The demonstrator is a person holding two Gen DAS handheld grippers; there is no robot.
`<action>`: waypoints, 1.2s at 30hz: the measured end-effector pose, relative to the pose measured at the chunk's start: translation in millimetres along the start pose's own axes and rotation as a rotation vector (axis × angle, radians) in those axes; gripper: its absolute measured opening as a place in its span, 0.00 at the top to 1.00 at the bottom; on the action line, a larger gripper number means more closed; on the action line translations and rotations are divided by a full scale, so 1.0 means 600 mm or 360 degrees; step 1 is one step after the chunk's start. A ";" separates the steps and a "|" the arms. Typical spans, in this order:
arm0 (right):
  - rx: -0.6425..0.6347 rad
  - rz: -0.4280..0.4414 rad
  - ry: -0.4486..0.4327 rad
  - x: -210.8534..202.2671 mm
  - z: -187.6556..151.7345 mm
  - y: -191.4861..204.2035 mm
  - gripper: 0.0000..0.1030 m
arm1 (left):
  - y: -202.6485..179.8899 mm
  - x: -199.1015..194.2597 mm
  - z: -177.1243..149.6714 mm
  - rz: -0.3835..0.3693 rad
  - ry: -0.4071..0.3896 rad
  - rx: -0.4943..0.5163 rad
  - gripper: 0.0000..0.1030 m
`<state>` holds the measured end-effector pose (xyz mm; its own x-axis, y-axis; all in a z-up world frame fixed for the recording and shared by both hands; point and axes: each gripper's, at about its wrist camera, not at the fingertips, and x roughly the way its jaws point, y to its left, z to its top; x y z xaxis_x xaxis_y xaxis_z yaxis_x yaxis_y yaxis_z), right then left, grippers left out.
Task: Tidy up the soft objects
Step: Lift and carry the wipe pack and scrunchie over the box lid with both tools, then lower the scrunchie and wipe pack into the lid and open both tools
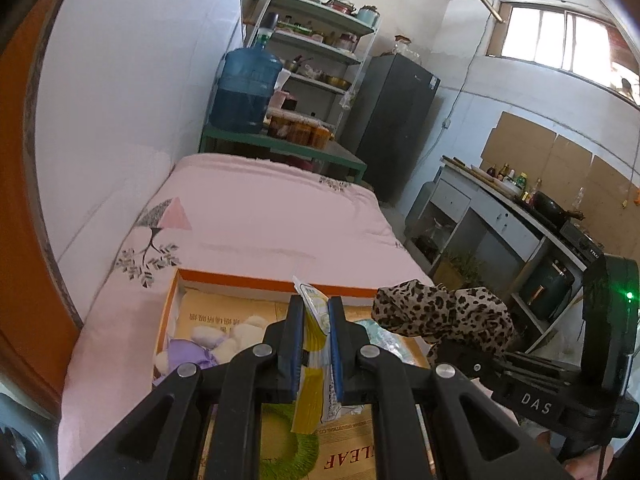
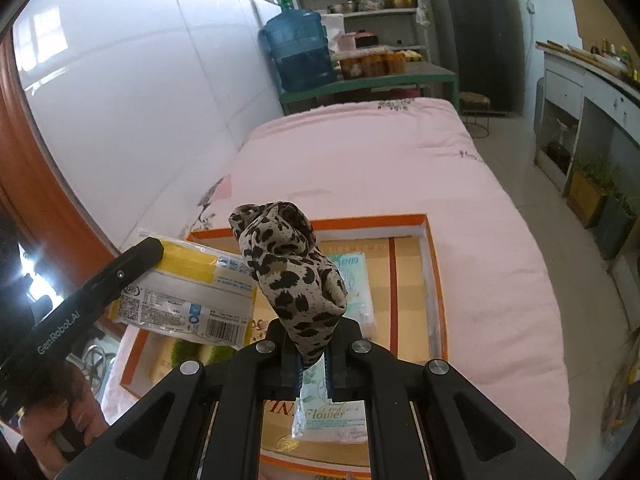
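Item one, lower centre of my left view: left claw point(image 1: 314, 344) clamped on a yellow-and-white packet point(image 1: 313, 364), long axis upright. Item two: right claw point(image 2: 310, 354) clamped on a leopard-print cloth point(image 2: 290, 266), standing upward. Beyond and below both: the orange-rimmed box point(image 2: 434, 264) on the pink bed point(image 2: 400, 160), plush toy point(image 1: 224, 340) inside at left.

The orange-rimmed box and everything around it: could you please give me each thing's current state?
Orange-rimmed box: open, on the pink bed.
Left hand-held gripper: shut on yellow-and-white packet.
Right hand-held gripper: shut on leopard-print cloth.
Tissue pack: lying in box.
Plush toy: lying in box.
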<state>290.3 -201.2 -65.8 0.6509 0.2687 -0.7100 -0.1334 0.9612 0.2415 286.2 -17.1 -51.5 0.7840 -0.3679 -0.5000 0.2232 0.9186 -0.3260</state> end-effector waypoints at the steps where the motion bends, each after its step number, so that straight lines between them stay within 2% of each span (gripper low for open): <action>1: -0.0003 -0.0001 0.0010 0.005 0.000 -0.001 0.93 | 0.003 0.006 -0.002 -0.0002 0.0014 -0.0007 0.89; 11: -0.0007 -0.0003 0.0085 0.047 -0.013 -0.006 0.93 | 0.024 0.046 -0.016 -0.0001 0.0105 -0.0059 0.89; 21: -0.0005 -0.0018 0.0115 0.061 -0.021 -0.012 0.92 | 0.039 0.064 -0.023 0.0008 0.0124 -0.0088 0.88; 27: -0.0016 -0.0017 0.0147 0.071 -0.021 -0.008 0.89 | 0.046 0.070 -0.026 0.0022 0.0148 -0.0108 0.86; 30: -0.0012 -0.0011 0.0164 0.072 -0.023 -0.006 0.80 | 0.054 0.077 -0.026 0.0019 0.0178 -0.0137 0.84; 32: -0.0018 -0.0006 0.0162 0.070 -0.024 -0.006 0.67 | 0.060 0.084 -0.028 0.0020 0.0209 -0.0161 0.79; 33: -0.0023 -0.0003 0.0162 0.070 -0.025 -0.005 0.62 | 0.062 0.086 -0.029 0.0027 0.0220 -0.0175 0.74; 34: -0.0028 -0.0005 0.0158 0.070 -0.025 -0.005 0.51 | 0.065 0.088 -0.029 0.0034 0.0225 -0.0184 0.69; 35: -0.0030 -0.0008 0.0152 0.069 -0.026 -0.005 0.43 | 0.067 0.089 -0.031 0.0056 0.0230 -0.0191 0.58; 36: -0.0033 -0.0007 0.0146 0.068 -0.027 -0.006 0.42 | 0.069 0.089 -0.032 0.0067 0.0231 -0.0193 0.49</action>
<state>305.2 -192.5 -106.2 0.5803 0.2683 -0.7690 -0.1466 0.9632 0.2254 326.0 -1.4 -107.1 0.6976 -0.3545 -0.6227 0.1137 0.9128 -0.3922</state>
